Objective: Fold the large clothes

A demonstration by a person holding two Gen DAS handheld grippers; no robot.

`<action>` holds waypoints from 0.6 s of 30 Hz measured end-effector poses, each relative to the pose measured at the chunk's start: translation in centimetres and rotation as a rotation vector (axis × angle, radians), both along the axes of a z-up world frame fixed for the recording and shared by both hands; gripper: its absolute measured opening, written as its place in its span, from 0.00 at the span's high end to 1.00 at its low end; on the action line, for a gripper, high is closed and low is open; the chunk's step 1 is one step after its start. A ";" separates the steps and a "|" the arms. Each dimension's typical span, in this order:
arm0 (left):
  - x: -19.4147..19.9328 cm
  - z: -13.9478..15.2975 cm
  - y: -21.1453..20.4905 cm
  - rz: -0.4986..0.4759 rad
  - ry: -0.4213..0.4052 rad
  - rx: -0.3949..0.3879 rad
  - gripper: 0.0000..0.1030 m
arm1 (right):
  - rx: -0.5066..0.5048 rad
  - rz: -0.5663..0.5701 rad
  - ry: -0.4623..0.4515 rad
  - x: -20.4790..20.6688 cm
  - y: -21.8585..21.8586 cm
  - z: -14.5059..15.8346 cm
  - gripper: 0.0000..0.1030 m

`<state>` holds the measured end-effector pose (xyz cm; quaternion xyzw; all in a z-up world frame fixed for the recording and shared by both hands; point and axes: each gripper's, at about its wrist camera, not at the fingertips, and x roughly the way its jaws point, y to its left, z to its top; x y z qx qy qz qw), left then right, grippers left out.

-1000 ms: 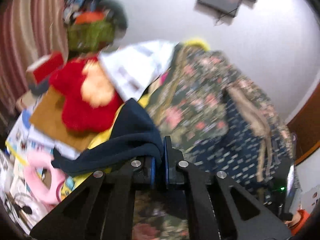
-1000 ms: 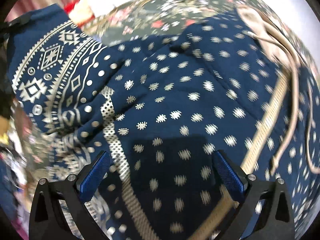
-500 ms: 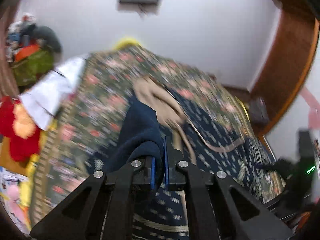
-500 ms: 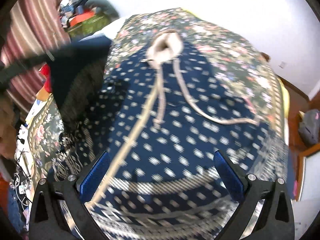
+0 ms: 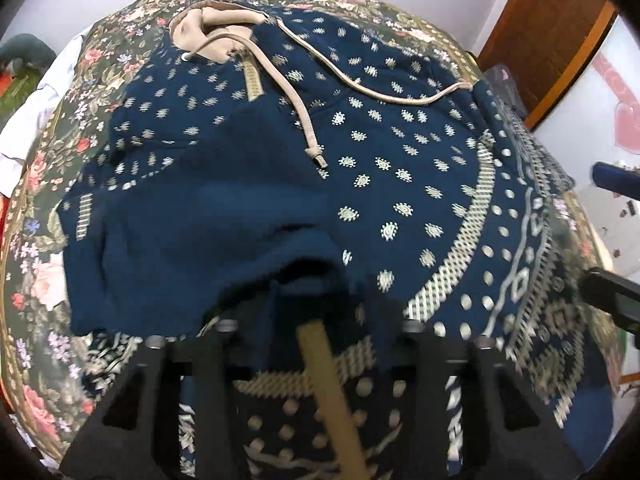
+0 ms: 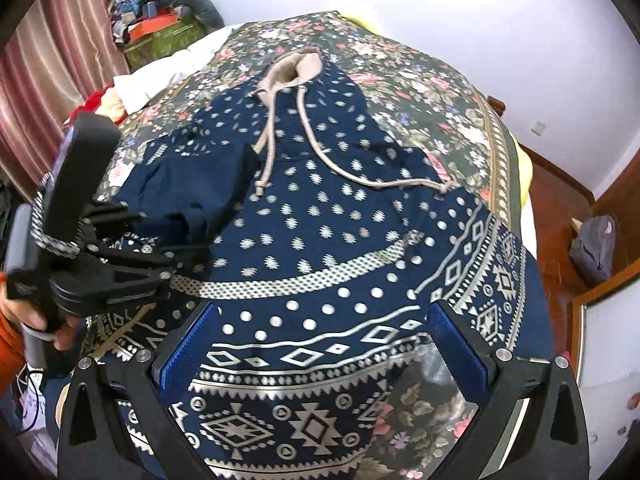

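Item: navy hoodie (image 6: pixel 320 208), white dotted and banded print, laid front-up on the floral bedspread (image 6: pixel 432 84). I see its beige-lined hood (image 6: pixel 294 68) at the far end and its patterned hem nearest my right camera. Two beige drawstrings (image 6: pixel 340 168) trail across the chest. One sleeve (image 5: pixel 192 240) lies folded inward over the body, plain navy, cuff end near my left gripper (image 5: pixel 316 320).

Edges and room: the hoodie's right edge runs close to the bedspread's border; floral cloth shows bare beyond the hood and along the far right side. On the left a narrower strip of bedspread is bare beside the folded sleeve.

Left gripper: jaws opening, the sleeve cuff lies loosely between them, pads not pressing on it that I can see. A hand (image 6: pixel 36 320) in an orange sleeve holds it at the left of the right view.

Right gripper (image 6: pixel 320 344): jaws wide apart above the hem, blue pads (image 6: pixel 460 344) clear of the cloth, nothing held.

Surroundings: white wall (image 6: pixel 480 8), striped curtain (image 6: pixel 60 60), cluttered pile of boxes and clothes (image 6: pixel 160 16) at the far left, wooden door frame (image 5: pixel 552 32), a grey bag (image 6: pixel 592 248) on the floor at right.

Change: a second ago my left jaws were clamped on the sleeve held off to the side; the sleeve now rests across the hoodie. My right view has pulled back from a close look at the fabric.
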<state>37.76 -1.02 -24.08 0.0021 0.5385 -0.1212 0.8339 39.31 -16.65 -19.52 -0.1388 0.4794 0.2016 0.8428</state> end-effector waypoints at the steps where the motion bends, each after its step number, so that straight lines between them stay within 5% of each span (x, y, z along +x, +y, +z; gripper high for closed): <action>1: -0.5 0.8 0.7 -0.002 -0.017 -0.006 0.57 | 0.003 0.010 -0.005 -0.1 0.6 0.1 0.00; 8: -4.0 6.1 9.8 0.154 -0.175 0.022 0.37 | 0.009 0.111 -0.044 -0.2 6.4 0.7 0.00; 12: -4.8 5.4 15.3 0.274 -0.173 0.083 0.37 | -0.008 0.202 -0.050 -0.3 11.8 -0.3 0.00; 18: -5.7 1.7 19.5 0.315 -0.085 -0.006 0.41 | -0.052 0.313 -0.030 0.1 19.8 -4.0 0.01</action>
